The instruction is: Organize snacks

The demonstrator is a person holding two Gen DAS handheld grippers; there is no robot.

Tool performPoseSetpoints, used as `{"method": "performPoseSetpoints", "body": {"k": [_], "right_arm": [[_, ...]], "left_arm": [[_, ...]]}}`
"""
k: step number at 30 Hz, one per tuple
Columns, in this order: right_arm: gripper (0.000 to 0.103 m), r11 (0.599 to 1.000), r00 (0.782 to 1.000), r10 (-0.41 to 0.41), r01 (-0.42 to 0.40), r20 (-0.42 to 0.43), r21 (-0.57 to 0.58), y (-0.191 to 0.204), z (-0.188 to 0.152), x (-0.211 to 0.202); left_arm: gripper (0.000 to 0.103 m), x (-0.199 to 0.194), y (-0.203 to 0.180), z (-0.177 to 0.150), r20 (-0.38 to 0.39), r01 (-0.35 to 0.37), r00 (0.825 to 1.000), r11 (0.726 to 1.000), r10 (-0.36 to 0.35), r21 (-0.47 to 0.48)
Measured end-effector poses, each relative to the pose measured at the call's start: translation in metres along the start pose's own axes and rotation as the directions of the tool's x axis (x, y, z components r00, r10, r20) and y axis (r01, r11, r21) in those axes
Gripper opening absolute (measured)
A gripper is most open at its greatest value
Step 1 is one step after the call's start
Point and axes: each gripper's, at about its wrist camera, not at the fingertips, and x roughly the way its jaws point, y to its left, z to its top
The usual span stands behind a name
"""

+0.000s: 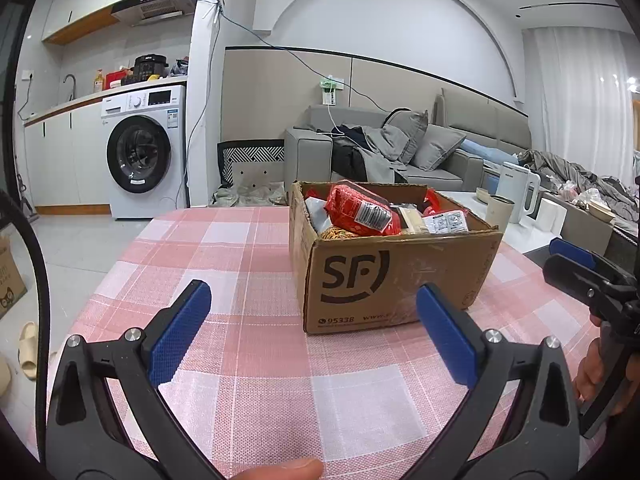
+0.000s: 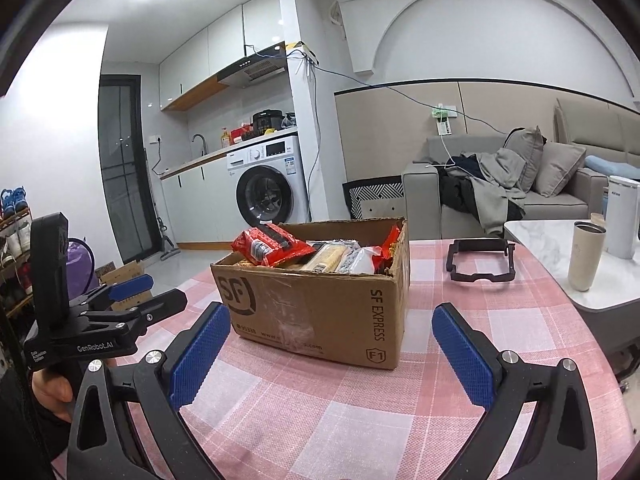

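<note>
A brown SF cardboard box (image 1: 384, 280) stands open on the pink checked tablecloth (image 1: 248, 368). It holds several snack packs, with a red packet (image 1: 360, 210) on top. The box also shows in the right wrist view (image 2: 320, 308), with the red packet (image 2: 272, 248) at its left. My left gripper (image 1: 314, 312) is open and empty, a short way in front of the box. My right gripper (image 2: 330, 332) is open and empty, just before the box's front corner. Each gripper shows in the other's view: the right one (image 1: 576, 262), the left one (image 2: 136, 288).
A black plastic frame (image 2: 480, 260) lies on the tablecloth right of the box. A beige tumbler (image 2: 586, 256) and a white kettle (image 2: 624, 216) stand on a marble side table (image 2: 552, 232). A washing machine (image 1: 144, 152) and a sofa (image 1: 400, 152) are behind.
</note>
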Motion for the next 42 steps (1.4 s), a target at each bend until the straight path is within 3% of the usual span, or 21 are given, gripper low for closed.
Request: {"method": "performPoseSetpoints", "body": {"k": [42], "right_arm": [[0.103, 1.0, 1.0, -0.005, 0.005, 0.001, 0.003, 0.0015, 0.0014, -0.0004]], "left_arm": [[0.102, 0.0009, 0.0007, -0.0027, -0.003, 0.008, 1.0, 1.0, -0.008, -0.001]]}}
